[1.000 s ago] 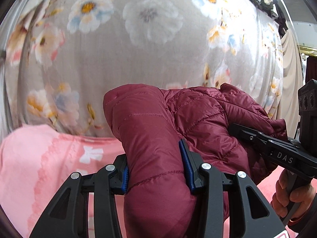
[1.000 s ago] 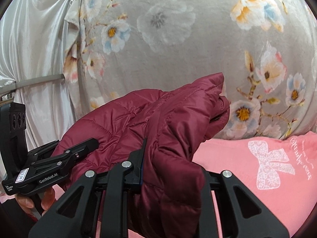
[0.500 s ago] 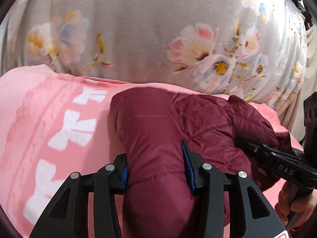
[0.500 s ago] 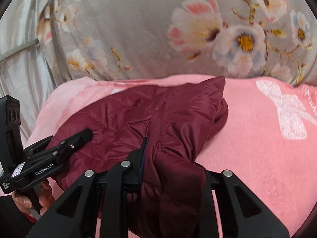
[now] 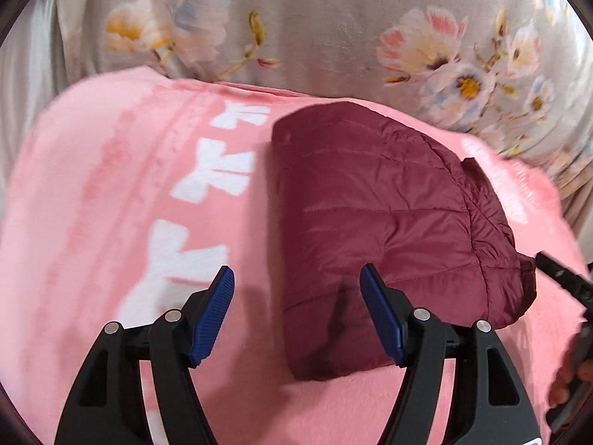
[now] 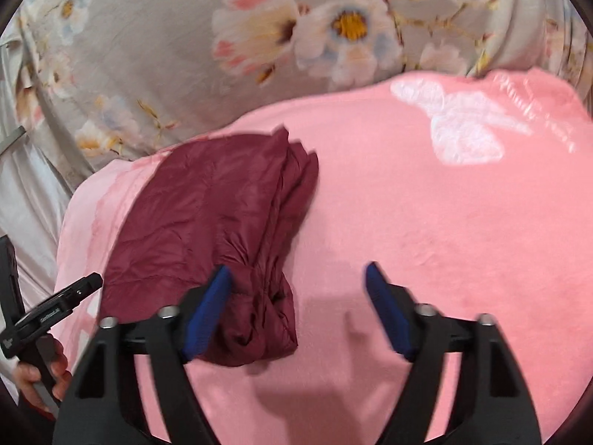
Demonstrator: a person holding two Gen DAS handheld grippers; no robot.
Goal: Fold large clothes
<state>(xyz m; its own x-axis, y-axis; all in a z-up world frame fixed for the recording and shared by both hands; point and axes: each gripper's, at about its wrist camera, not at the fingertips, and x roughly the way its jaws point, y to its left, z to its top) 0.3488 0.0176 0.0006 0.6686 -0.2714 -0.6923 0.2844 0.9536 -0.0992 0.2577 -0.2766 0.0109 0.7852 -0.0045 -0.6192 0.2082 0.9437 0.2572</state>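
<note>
- The pink blanket [image 5: 111, 222] with white bows is covering the surface I am working over, and a grey floral cloth [image 5: 333, 18] is hanging behind it.
- The maroon puffer jacket [image 5: 389, 222] is lying folded into a thick bundle on the blanket, nearer the floral cloth in the right wrist view [image 6: 207, 222].
- I am judging it light, soft and springy, with a slick shell that will likely slide between the pads and puff back open; the stacked edges at the near end look like the best place to pinch, taking all layers at once.
- My left gripper [image 5: 296, 311] is standing wide open, its jaws having just been opening; the bundle's near left corner is sitting between them, the right pad seemingly over the fabric, neither pad pressing.
- My right gripper [image 6: 298, 309] is also open, having just been opening; its left pad is brushing the crumpled near end, the right pad over bare blanket.
</note>
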